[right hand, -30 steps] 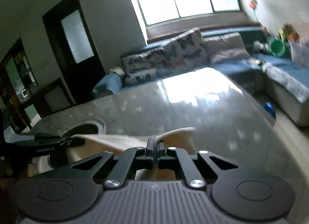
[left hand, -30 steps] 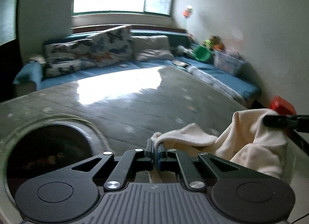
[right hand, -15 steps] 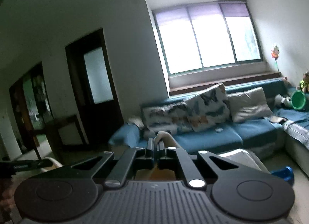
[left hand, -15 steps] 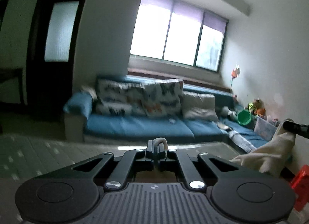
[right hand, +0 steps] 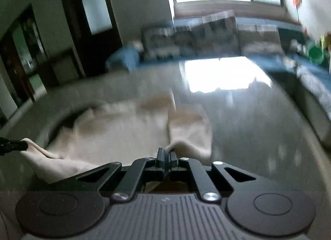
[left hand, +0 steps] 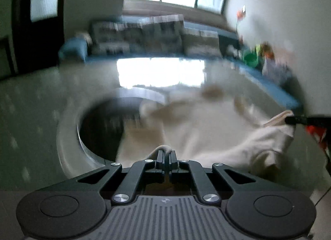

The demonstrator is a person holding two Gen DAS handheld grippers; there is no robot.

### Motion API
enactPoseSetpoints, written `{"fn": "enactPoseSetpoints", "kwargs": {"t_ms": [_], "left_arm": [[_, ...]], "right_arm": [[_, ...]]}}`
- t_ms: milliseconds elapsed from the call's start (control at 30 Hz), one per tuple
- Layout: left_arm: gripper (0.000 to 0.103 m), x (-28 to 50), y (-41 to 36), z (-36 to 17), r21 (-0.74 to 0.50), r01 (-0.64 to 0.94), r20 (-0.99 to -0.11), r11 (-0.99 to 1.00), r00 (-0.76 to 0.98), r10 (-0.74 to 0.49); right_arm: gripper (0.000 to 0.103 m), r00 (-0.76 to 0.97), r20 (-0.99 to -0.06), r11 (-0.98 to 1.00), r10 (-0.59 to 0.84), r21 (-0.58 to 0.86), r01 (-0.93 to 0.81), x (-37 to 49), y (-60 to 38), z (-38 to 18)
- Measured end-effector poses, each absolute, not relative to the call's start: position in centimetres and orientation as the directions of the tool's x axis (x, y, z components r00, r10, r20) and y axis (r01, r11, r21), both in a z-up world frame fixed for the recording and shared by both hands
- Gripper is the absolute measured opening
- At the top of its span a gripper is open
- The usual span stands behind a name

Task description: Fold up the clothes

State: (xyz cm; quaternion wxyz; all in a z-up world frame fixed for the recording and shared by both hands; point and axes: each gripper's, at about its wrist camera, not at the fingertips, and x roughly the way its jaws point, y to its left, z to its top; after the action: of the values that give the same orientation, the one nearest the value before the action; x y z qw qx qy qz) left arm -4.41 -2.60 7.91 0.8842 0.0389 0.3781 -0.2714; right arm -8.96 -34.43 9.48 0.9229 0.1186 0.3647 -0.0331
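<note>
On the table [left hand: 51,99] in front of me the cream garment [left hand: 206,128] is spread loosely, its far part blurred and one side draped over the rim of the round dark opening [left hand: 103,124] set into the tabletop. My left gripper [left hand: 166,158] has its jaws pressed together on a small fold of the near edge, a loop of cloth poking up between the tips. My right gripper [right hand: 166,157] is pinching another bit of that same near edge, jaws tight, cloth bunched just past them; from the left view I can see it off to the side with a corner of fabric hanging from its black tip. So I've got two pinches well apart, and the stretch between them sags in soft folds, not taut. My read is that this cloth is light and limp, a plush sort of knit by the look: no stiffness at all, it will follow wherever I drag it and crumple the moment I slacken. Not fragile, not slippery on my pads I'd guess, but thick enough to bunch. Best holds, I reckon, are right at the corners or hem, shallow bites through one layer, hands kept apart so the edge stays straight. The hazard I'd watch is that opening: loose cloth could slide in. The sofa [right hand: 206,39] beyond is all blur.
</note>
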Motion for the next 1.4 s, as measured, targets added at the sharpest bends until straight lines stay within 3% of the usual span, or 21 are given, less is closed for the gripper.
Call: {"fn": "enactPoseSetpoints", "kwargs": {"t_ms": [67, 133, 167, 200, 300, 667, 967, 1067, 1167, 1400], "left_arm": [[0.008, -4.9, -2.4, 6.3, -0.125, 0.502, -0.723, 0.855, 0.544, -0.425], [0.016, -5.1, -2.2, 5.4, -0.115, 0.480, -0.738, 0.870, 0.545, -0.398], [0.025, -5.3, -1.8, 5.3, -0.122, 0.468, -0.736, 0.875, 0.549, -0.396], [0.032, -5.3, -1.5, 5.3, -0.131, 0.460, -0.732, 0.878, 0.553, -0.399], [0.036, -5.7, -0.7, 5.3, -0.129, 0.458, -0.718, 0.879, 0.569, -0.402], [0.037, -9.9, -2.0, 6.2, 0.004, 0.540, -0.665, 0.842, 0.630, -0.401], [0.042, -12.1, -4.0, 6.7, -0.069, 0.693, -0.639, 0.718, 0.522, -0.565], [0.042, -12.4, -6.2, 6.0, -0.093, 0.750, -0.646, 0.655, 0.455, -0.613], [0.045, -12.6, -8.6, 4.9, -0.090, 0.795, -0.666, 0.599, 0.399, -0.630], [0.050, -12.4, -12.0, 3.3, -0.060, 0.827, -0.699, 0.559, 0.365, -0.615]], "right_arm": [[0.010, 0.714, -0.700, 0.967, 0.011, 0.189, 0.171, -9.8, -34.5, 8.0], [0.016, 0.706, -0.709, 0.964, -0.004, 0.186, 0.192, -10.7, -34.6, 7.2], [0.017, 0.705, -0.709, 0.962, -0.011, 0.184, 0.200, -11.2, -34.6, 7.0], [0.017, 0.704, -0.710, 0.961, -0.018, 0.183, 0.209, -11.7, -34.6, 6.8], [0.018, 0.711, -0.703, 0.952, 0.006, 0.223, 0.212, -13.6, -34.9, 6.7], [0.018, 0.679, -0.692, 0.949, 0.247, 0.314, -0.025, -15.9, -28.8, 5.7], [0.020, 0.704, -0.677, 0.963, 0.214, 0.268, -0.035, -14.9, -25.7, 4.2], [0.015, 0.719, -0.667, 0.965, 0.194, 0.263, -0.015, -15.0, -25.4, 4.1], [0.007, 0.730, -0.663, 0.973, 0.164, 0.230, -0.009, -15.5, -25.1, 4.2], [0.006, 0.751, -0.634, 0.968, 0.185, 0.251, -0.027, -16.9, -25.8, 5.9]]}}
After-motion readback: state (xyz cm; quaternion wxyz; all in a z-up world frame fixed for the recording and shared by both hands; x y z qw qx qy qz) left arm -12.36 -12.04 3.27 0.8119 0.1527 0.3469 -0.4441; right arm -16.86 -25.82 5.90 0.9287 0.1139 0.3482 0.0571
